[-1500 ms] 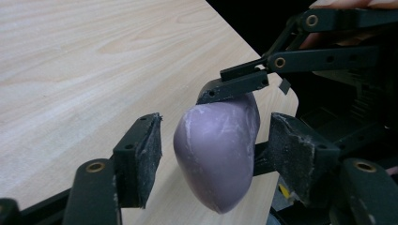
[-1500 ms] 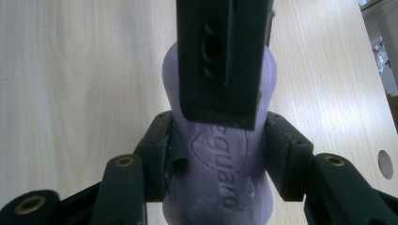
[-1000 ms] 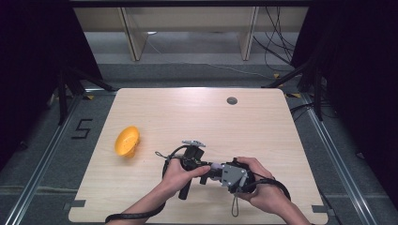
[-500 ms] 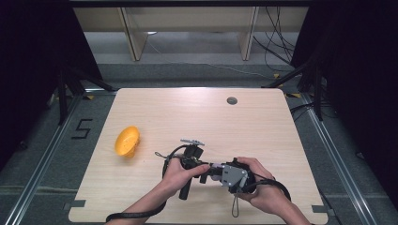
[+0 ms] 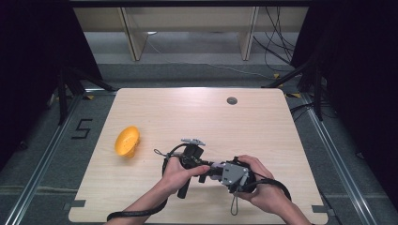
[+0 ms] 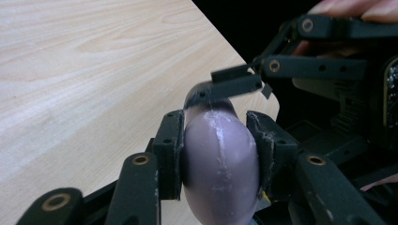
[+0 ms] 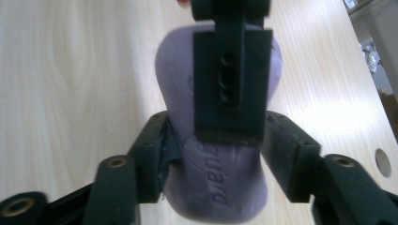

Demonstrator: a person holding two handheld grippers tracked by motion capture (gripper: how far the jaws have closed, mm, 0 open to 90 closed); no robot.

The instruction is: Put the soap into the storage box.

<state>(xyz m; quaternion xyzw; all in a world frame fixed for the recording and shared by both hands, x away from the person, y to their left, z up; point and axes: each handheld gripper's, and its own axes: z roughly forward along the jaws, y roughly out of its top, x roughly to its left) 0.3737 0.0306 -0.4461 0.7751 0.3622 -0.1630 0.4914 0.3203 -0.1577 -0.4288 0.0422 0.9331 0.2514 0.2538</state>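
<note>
Both tongs are clenched on one purple soap bar (image 6: 220,164), the left tongs (image 5: 199,165) and the right tongs (image 5: 217,169) facing each other just above the tabletop (image 5: 197,117), probably to pass it across. An orange object (image 5: 126,140) lies apart.

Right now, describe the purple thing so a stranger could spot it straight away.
On the wooden table, look near the front edge where two hands meet. The purple soap bar, pale and rounded, is clamped between the left gripper and right gripper, unlike the orange object lying alone.
</note>
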